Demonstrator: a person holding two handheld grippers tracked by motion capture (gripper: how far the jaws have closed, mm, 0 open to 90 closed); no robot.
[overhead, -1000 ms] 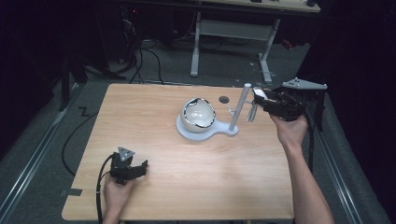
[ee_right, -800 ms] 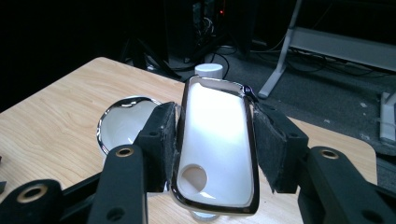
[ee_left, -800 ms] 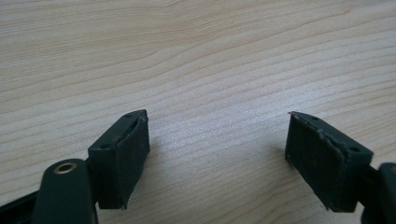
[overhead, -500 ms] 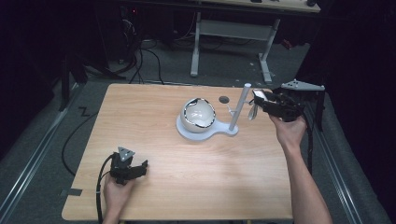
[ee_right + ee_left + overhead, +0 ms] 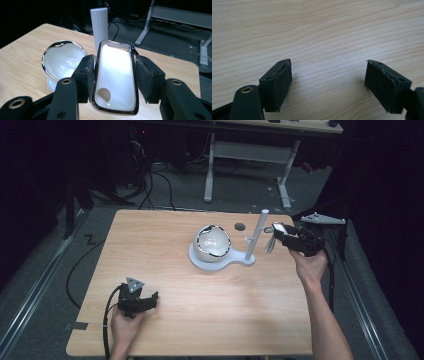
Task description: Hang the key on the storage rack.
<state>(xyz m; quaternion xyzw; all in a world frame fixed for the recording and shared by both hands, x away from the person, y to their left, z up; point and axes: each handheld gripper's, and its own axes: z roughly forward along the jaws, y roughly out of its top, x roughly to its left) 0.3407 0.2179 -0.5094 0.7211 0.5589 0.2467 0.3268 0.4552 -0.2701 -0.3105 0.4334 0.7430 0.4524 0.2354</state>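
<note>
We have the white chrome-rimmed spoon head pinched by its two long edges in the right gripper, whose pads press against both sides of the rim. In the high view that gripper hangs just beside the white post of the stand, above the tabletop, with the spoon dangling toward the post. The white bowl sits on the round end of the stand's base, well clear of our grip.

The step in hand looks like hanging the spoon on the post, where a small hook seems to stick out, though it is too small to be sure. To do it well, we should keep the squeeze steady, since the chrome rim is slick and could slide out of the pads. We should bring the hole near the spoon's lower end level with the hook, approach slowly, and avoid bumping the post, which could shift the light stand and the bowl on it.

Our left gripper rests on the near left of the tabletop, its jaws spread wide with nothing between them. It could steady the stand's base if the post wobbles.
</note>
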